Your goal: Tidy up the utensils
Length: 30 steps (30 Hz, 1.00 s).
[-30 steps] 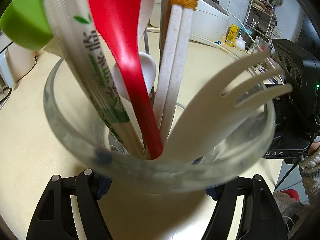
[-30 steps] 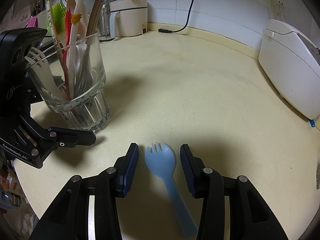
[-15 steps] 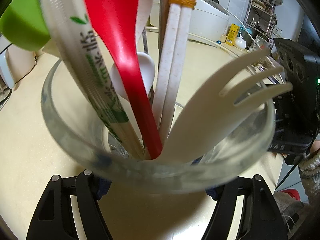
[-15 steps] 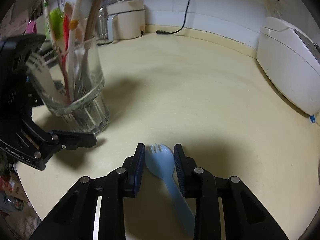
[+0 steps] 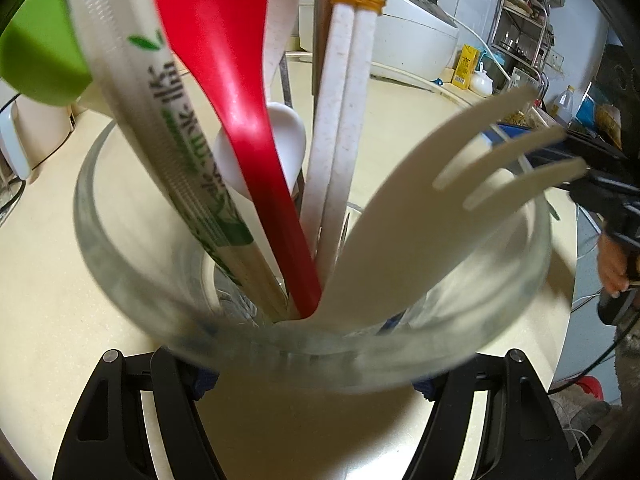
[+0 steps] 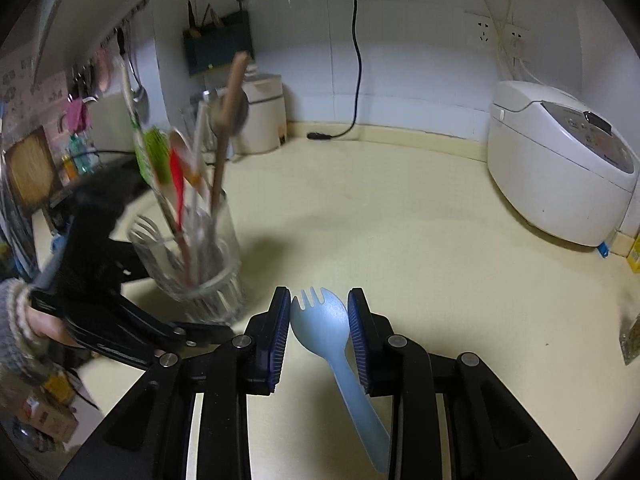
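The right gripper (image 6: 319, 322) has its blue-padded fingers (image 6: 280, 328) closed on the bowl of a light-blue plastic spork (image 6: 326, 326), lifted above the cream desk (image 6: 400, 216). The left gripper (image 5: 316, 376) clamps the base of a clear ribbed glass tumbler (image 6: 196, 256), near the desk's left edge, holding a red plastic spoon (image 5: 240, 112), a cream plastic fork (image 5: 432, 208) and wrapped chopsticks (image 5: 160, 100).

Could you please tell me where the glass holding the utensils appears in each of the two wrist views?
Left wrist: the glass fills the centre, clamped by the left gripper.
Right wrist: the glass stands left of centre, on the counter.
Shared landmark: the red spoon inside it.
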### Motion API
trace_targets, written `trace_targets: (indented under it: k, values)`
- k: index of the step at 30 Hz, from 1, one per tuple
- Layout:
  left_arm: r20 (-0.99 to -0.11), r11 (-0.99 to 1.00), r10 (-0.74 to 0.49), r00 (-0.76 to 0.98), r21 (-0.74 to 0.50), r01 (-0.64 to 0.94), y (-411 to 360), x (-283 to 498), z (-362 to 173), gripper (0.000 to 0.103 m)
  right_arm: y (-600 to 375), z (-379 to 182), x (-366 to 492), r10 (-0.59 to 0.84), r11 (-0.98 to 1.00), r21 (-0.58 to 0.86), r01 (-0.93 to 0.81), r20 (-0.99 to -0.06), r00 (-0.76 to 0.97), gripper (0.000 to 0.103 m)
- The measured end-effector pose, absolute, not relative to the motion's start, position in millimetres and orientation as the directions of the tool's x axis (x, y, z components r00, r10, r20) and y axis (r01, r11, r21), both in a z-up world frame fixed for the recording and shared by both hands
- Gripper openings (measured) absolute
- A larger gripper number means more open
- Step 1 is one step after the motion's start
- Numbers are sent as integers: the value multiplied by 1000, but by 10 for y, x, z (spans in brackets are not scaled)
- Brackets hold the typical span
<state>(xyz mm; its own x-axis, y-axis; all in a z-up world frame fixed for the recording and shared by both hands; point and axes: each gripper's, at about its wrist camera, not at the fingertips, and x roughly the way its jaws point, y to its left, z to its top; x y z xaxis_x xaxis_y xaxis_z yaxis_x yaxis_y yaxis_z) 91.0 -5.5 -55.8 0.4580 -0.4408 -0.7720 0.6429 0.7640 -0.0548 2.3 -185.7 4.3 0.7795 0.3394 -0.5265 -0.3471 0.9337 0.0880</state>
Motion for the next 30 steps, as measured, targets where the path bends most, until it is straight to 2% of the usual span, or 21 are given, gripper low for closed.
trace_targets:
  k: [11,14,17,25,30]
  values:
    - [-772,765,-438,460,-52,642,-66,894,-556,76,-1797,-92,13,319,932,69,-356,-625,712,30]
    - [-772,765,-440,459,-55,641,-61,897,-555,76,-1828,-67,5,303,938,65,-340,-629,715,31]
    - [-770,765,-446,456,-63,641,-43,903,-554,76,-1911,-25,-32,307,942,88,-324,-618,724,39]
    - [-769,764,-450,454,-69,642,-12,918,-550,76,-2097,-91,-54,272,954,84,-289,-648,711,39]
    - [-769,764,-449,455,-66,642,-15,916,-551,76,-1991,-172,-48,284,937,45,-347,-678,678,39]
